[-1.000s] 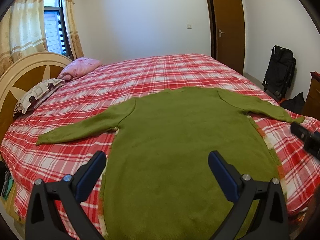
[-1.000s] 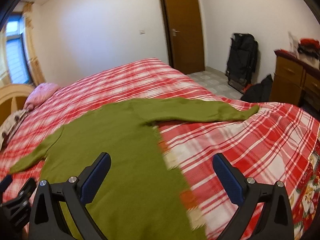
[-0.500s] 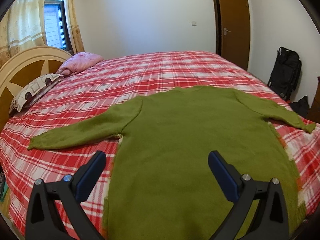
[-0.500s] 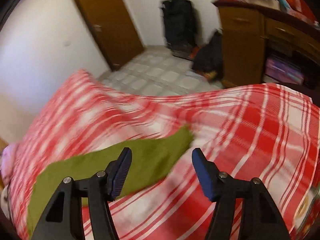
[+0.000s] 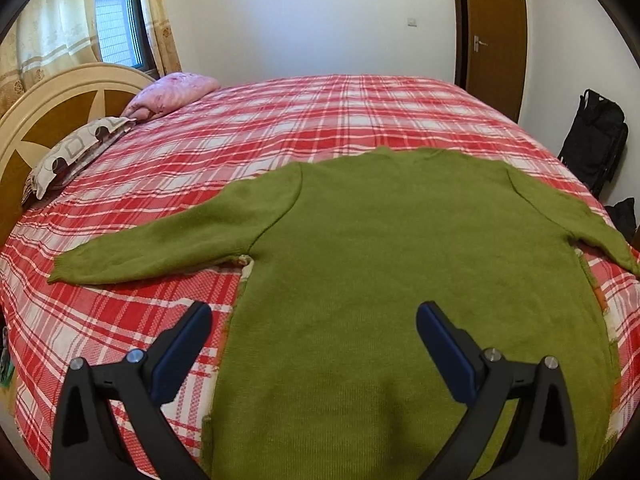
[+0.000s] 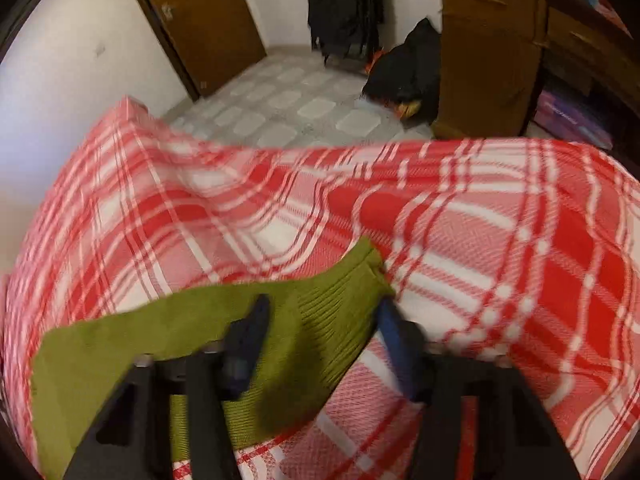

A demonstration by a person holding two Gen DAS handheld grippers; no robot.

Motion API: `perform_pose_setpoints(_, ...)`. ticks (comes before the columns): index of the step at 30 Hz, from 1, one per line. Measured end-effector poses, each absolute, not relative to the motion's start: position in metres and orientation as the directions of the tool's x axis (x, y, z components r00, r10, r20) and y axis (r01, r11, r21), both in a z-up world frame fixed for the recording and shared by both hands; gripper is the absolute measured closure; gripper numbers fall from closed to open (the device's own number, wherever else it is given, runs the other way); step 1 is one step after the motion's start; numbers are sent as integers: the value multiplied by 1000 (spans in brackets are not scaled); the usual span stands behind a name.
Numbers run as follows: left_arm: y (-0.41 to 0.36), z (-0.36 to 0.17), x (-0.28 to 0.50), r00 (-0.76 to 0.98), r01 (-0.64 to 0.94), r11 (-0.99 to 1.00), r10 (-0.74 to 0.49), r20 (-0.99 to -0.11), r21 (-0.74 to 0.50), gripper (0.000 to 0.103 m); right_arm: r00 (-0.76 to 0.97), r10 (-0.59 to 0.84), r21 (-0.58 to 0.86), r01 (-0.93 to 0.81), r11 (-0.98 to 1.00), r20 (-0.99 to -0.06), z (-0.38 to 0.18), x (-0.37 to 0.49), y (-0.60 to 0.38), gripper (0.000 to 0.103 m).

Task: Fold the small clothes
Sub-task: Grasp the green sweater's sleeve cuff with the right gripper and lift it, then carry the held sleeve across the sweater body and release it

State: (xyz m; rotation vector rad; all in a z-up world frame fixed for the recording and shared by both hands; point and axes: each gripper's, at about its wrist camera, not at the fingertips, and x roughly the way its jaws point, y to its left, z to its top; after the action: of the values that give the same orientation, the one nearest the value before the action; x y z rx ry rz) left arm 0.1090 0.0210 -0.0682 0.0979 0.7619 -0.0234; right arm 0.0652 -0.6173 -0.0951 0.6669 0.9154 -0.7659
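Folding not yet begun: green sweater (image 5: pixel 400 280) lies flat, both sleeves outspread, on the plaid bed (image 5: pixel 320 120); left gripper (image 5: pixel 314 336), fingers wide apart, hovers above its hem, while right gripper (image 6: pixel 320 320), fingers apart, straddles the right cuff (image 6: pixel 344 284), ungripped

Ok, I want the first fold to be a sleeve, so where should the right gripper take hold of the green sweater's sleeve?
Probably at the ribbed cuff, the free end of the sleeve on the green sweater. It lies flat on the plaid bedspread, so come from above with the right gripper, whose open fingers already straddle it, pinching across the cuff's width.
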Motion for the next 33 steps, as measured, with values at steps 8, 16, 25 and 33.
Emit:
perform_pose_setpoints(8, 31, -60, 109, 741, 52, 997, 1, -671, 59, 0, 423, -334, 181, 805, 564, -842, -77, 50, -607, 95)
perform_pose_setpoints(16, 62, -51, 113, 771, -6, 1000, 10, -636, 8, 0, 632, -385, 90, 586, 805, -672, 52, 71, -484, 95)
perform_pose_setpoints(25, 113, -43, 107, 797, -90, 995, 44, -602, -45, 0, 773, -34, 119, 141, 983, -634, 83, 153, -261, 95)
perform_pose_setpoints(33, 163, -49, 107, 800, -174, 984, 119, -589, -38, 0, 695, 170, 195, -43, 980, -699, -14, 217, -108, 96)
